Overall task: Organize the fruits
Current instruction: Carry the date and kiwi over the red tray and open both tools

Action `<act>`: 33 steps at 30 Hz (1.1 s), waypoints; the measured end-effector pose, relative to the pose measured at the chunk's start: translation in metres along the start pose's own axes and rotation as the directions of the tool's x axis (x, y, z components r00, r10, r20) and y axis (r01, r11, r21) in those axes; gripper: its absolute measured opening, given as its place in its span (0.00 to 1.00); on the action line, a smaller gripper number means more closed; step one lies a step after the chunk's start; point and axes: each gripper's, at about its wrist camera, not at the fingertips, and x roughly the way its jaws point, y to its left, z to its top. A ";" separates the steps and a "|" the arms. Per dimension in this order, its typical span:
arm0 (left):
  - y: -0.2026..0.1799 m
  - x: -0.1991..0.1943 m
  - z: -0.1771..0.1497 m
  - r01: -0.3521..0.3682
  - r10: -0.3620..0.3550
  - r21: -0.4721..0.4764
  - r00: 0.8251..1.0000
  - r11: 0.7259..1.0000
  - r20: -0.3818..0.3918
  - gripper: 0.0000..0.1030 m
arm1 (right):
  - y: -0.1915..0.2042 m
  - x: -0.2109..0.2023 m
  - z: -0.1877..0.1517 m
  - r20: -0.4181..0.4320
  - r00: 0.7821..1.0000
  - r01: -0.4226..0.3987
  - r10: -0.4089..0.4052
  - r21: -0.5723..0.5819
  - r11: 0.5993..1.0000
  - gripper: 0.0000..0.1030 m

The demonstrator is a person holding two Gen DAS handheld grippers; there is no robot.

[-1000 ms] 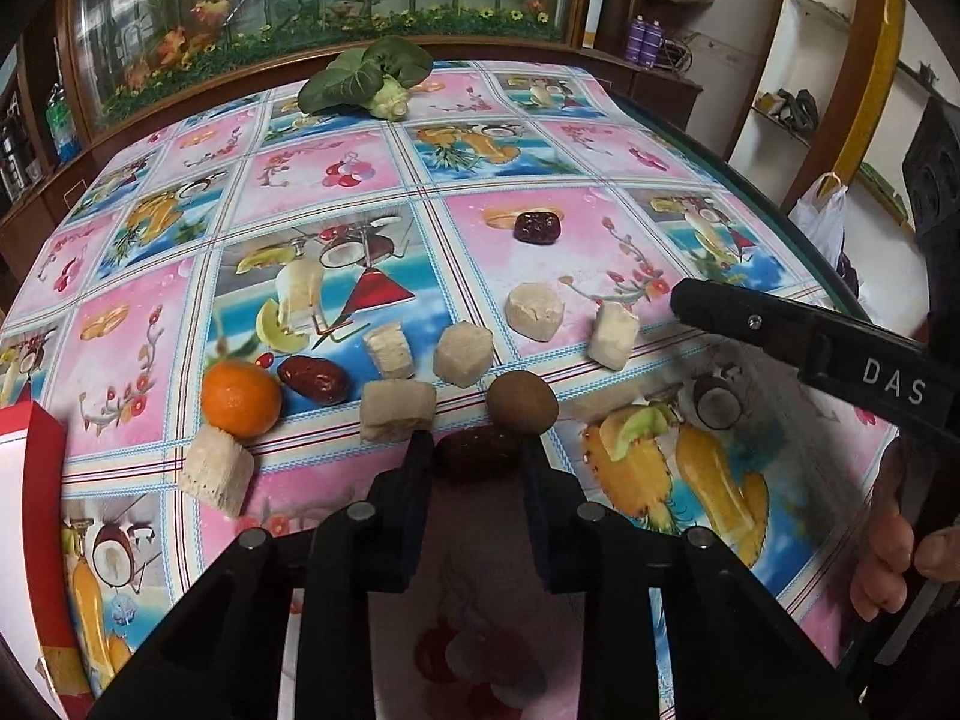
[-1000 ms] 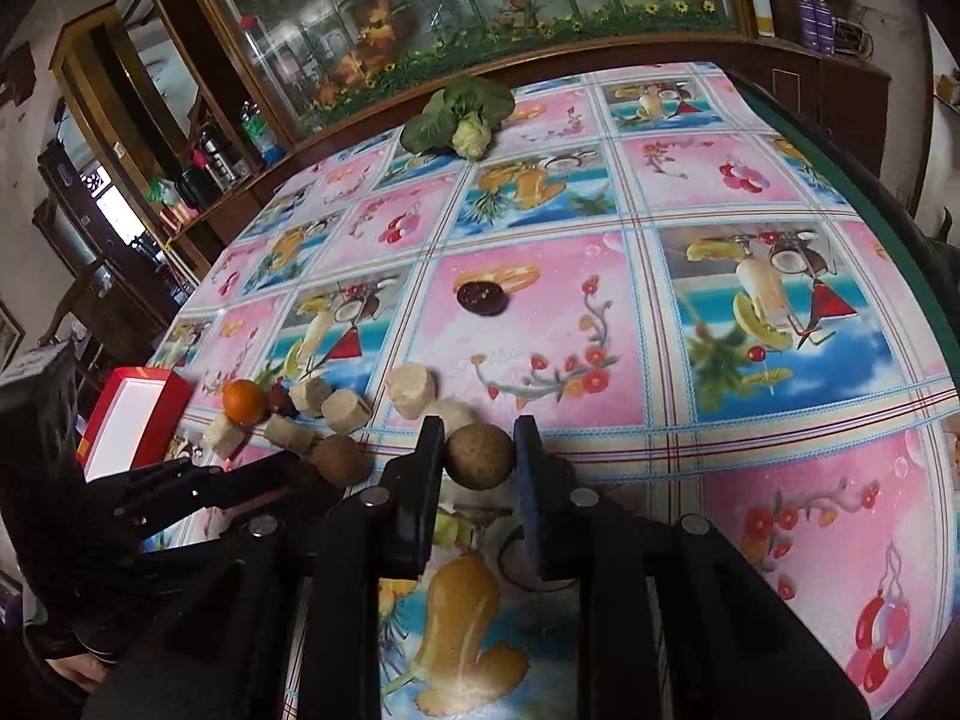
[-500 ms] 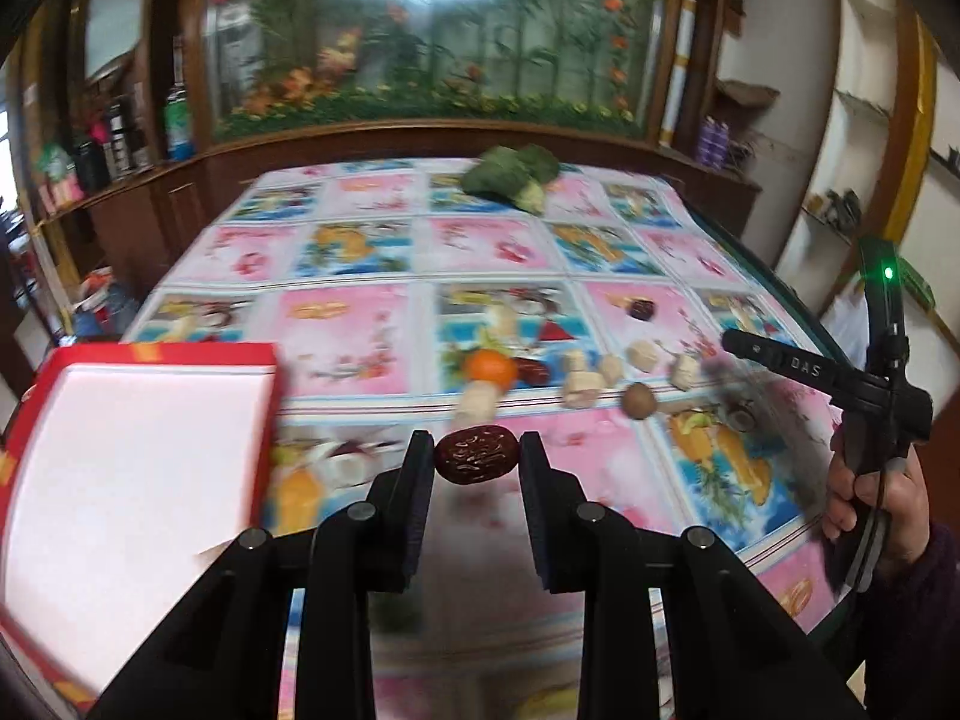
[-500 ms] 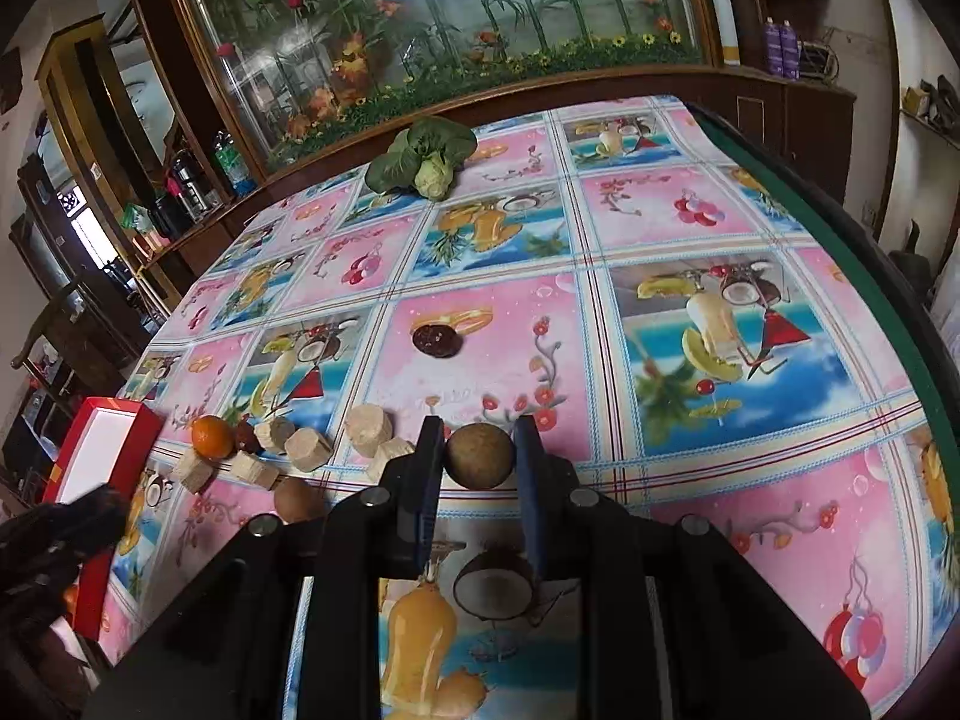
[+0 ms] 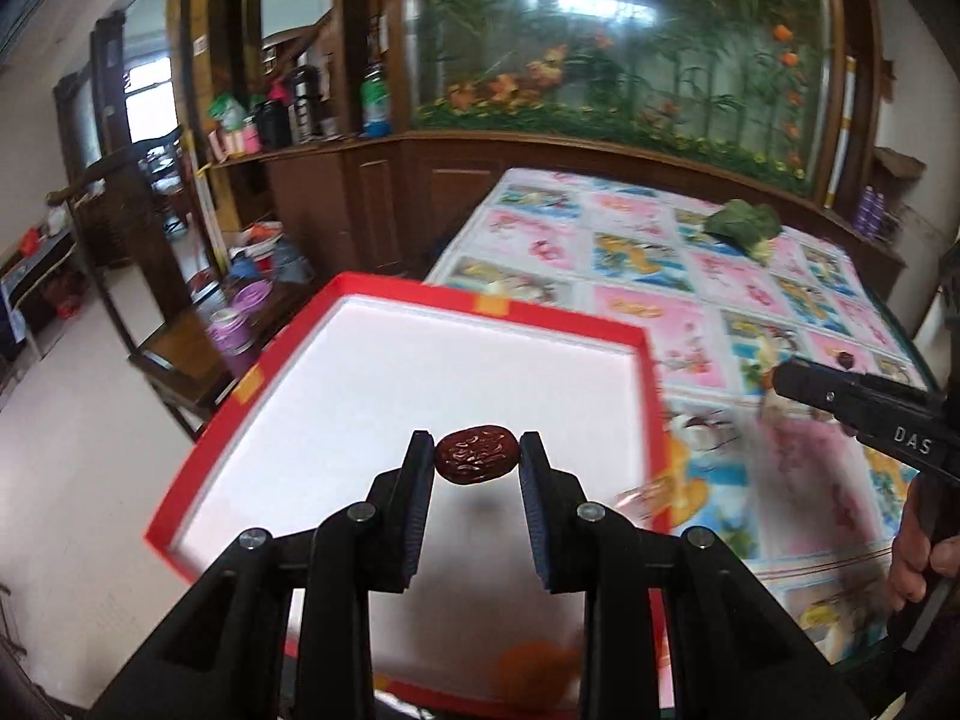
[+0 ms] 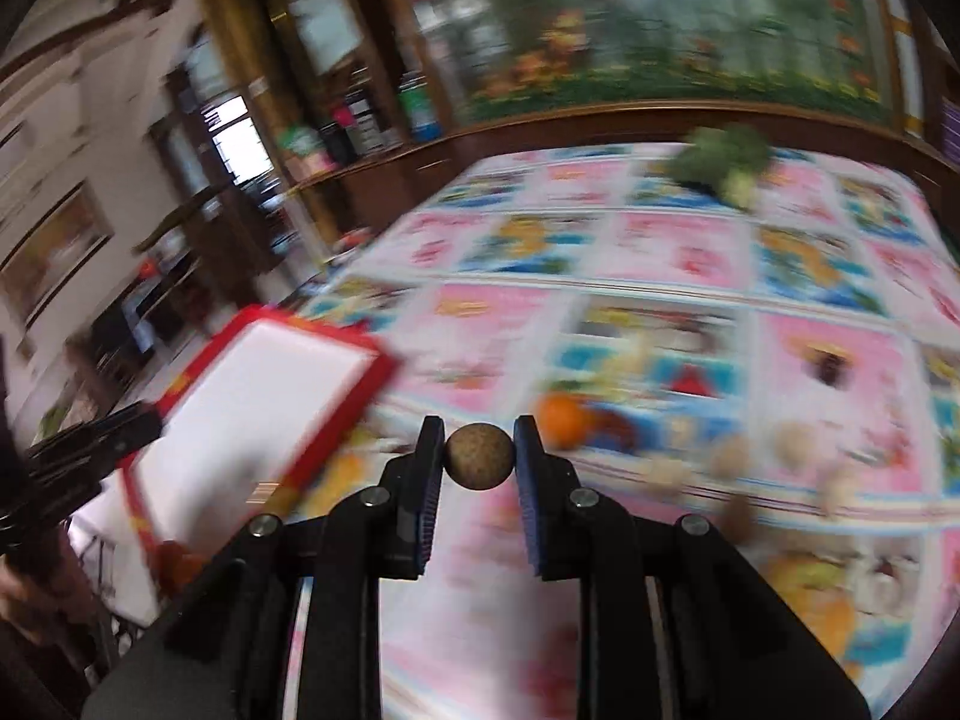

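My left gripper is shut on a wrinkled dark red date and hangs over the white inside of a red-rimmed box. An orange fruit lies blurred in the box's near part. My right gripper is shut on a small round brown fruit above the table's patterned cloth, to the right of the red box. An orange, a dark date and several pale fruit chunks lie on the cloth, blurred. The right gripper's black body shows at the left wrist view's right edge.
A leafy green vegetable lies at the table's far end, before a wooden cabinet with a glass flower panel. Left of the table the floor holds a stool with purple containers. A person's hand grips the right tool.
My left gripper carried the date leftward from the fruit pile to above the red box. My right gripper, still holding the brown fruit, swung left toward the box in the last half second.
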 end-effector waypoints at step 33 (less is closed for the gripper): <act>0.023 0.018 -0.025 -0.015 0.014 -0.010 0.992 1.000 -0.123 0.57 | 0.136 0.100 0.004 -0.246 0.960 -0.170 0.137 -0.120 0.978 0.58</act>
